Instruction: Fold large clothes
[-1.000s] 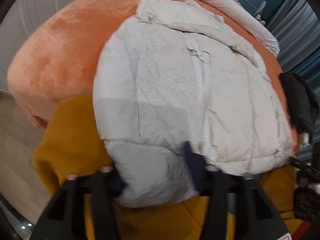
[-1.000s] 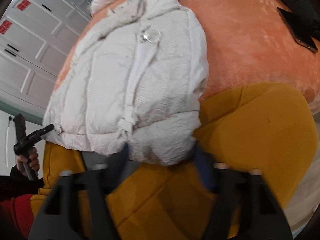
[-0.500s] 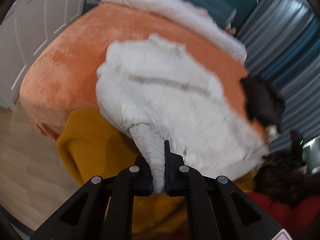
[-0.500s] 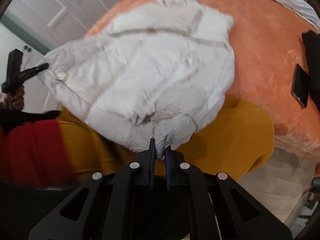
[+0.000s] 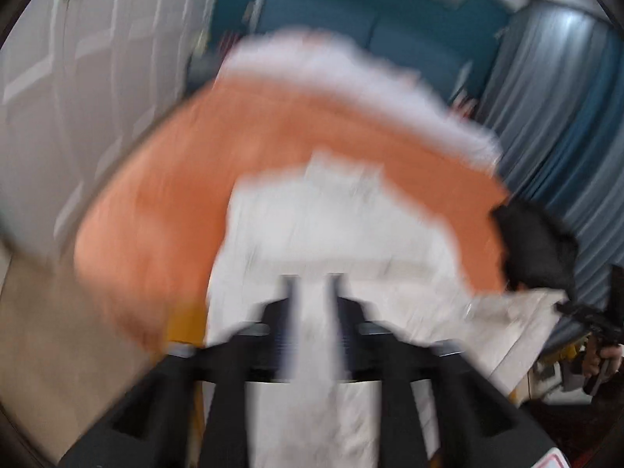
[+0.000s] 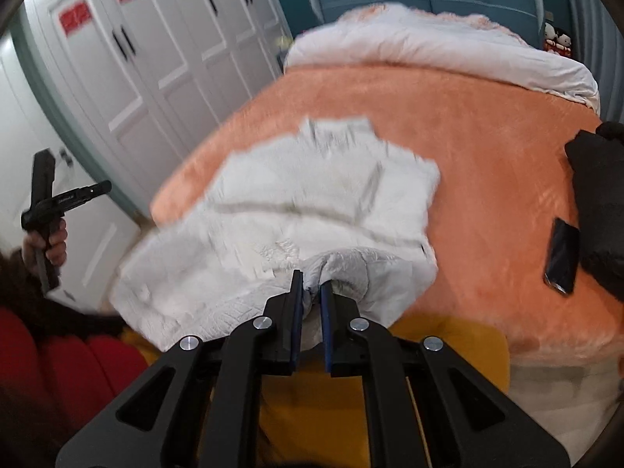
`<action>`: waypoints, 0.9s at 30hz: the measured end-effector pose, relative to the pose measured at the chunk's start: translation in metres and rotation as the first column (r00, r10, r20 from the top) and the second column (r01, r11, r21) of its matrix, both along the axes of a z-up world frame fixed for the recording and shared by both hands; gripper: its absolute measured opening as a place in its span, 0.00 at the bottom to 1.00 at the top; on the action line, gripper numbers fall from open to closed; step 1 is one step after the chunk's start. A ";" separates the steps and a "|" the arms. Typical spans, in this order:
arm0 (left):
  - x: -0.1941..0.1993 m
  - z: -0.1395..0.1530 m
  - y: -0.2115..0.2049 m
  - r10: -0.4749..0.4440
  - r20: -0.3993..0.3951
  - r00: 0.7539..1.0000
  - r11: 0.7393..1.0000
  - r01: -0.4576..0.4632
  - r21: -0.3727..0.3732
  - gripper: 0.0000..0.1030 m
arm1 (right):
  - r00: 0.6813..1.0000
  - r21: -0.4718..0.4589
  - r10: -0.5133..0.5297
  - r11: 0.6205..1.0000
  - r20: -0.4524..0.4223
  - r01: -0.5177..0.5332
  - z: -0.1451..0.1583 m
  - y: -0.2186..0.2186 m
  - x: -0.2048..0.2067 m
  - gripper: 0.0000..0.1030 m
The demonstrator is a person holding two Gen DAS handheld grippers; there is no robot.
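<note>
Counts on and around the bed (image 6: pixel 487 163)

One white jacket (image 6: pixel 312 202) mid-frame, one phone (image 6: pixel 561 255) at right, one black garment (image 6: pixel 596 195) at far right, one white duvet (image 6: pixel 429 50) on top, two grippers, two fingers (image 6: pixel 295 304) each.

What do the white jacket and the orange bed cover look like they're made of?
The white jacket looks like thin, matte, crinkled synthetic shell over soft padding: it puffs and wrinkles finely where the right hand-held gripper pinches it. The orange bed cover looks like plush fleece or velvet, with a short nap and soft sheen. The exact fibres cannot be told.
</note>
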State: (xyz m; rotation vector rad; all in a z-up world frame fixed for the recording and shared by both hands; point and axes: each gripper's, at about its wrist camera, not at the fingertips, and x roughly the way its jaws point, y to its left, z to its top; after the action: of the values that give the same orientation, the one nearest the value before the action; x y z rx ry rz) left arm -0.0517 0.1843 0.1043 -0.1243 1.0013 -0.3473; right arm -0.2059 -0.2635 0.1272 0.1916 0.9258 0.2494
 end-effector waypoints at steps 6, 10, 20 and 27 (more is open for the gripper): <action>-0.038 -0.095 0.041 0.161 -0.359 0.919 0.984 -0.176 -0.007 0.43 | 0.994 0.037 -0.055 0.998 -0.095 0.059 -0.036 -0.014 -0.017 0.07; -0.056 -0.097 0.049 0.207 -0.365 0.908 0.977 -0.210 0.033 0.64 | 0.992 0.030 -0.065 0.997 -0.106 0.069 -0.047 -0.012 -0.017 0.07; -0.068 -0.105 0.030 0.065 -0.409 0.910 0.979 -0.137 -0.148 0.12 | 0.989 0.012 -0.071 0.997 -0.132 0.073 -0.060 -0.011 -0.025 0.07; -0.010 -0.012 0.012 -0.008 -0.059 0.998 0.980 -0.004 -0.198 0.05 | 0.990 0.010 -0.122 0.993 0.074 0.121 -0.008 -0.019 0.002 0.07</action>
State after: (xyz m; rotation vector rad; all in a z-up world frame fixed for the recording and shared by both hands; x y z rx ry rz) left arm -0.0614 0.1959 0.0927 -0.3157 1.0247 -0.4475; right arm -0.2042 -0.2826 0.1195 0.2413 0.8361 0.1455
